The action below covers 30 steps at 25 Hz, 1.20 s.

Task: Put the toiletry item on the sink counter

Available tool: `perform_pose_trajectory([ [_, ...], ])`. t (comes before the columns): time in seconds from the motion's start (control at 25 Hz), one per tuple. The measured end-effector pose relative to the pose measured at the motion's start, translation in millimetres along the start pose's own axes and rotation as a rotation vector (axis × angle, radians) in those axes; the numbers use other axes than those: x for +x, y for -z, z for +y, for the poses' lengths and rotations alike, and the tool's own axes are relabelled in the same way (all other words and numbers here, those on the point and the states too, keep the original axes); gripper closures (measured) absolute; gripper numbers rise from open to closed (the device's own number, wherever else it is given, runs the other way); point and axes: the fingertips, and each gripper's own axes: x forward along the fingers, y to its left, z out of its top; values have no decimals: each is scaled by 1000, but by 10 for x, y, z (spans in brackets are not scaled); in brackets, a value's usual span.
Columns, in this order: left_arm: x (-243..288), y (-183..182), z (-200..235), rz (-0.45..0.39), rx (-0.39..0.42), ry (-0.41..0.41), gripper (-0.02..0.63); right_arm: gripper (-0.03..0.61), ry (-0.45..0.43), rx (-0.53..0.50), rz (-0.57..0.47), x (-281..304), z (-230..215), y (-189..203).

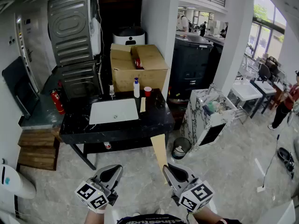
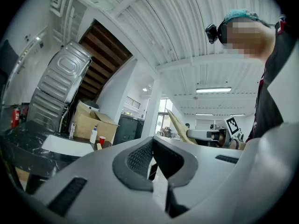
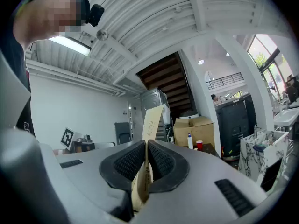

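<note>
Right gripper (image 3: 145,144) clamps the tan packet (image 1: 159,152), which juts beyond its tips; left gripper (image 1: 113,171) closed, empty; counter (image 1: 156,118) well ahead; carry level, grip firm, release beside sink (image 1: 114,111).

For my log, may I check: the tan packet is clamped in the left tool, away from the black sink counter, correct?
Not the left: the right gripper view shows the tan packet clamped in the right tool, away from the black sink counter.
</note>
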Motion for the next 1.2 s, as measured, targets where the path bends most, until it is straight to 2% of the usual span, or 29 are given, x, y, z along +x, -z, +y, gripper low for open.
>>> perform_pose_trajectory([
  [0.6,105,16,-5,-10,-6,12,598,522,17,-15,3,-11,-68,36],
  [1.2,264,24,1,-15,-19,2,598,528,24,24,-9,-14,-274,-13],
])
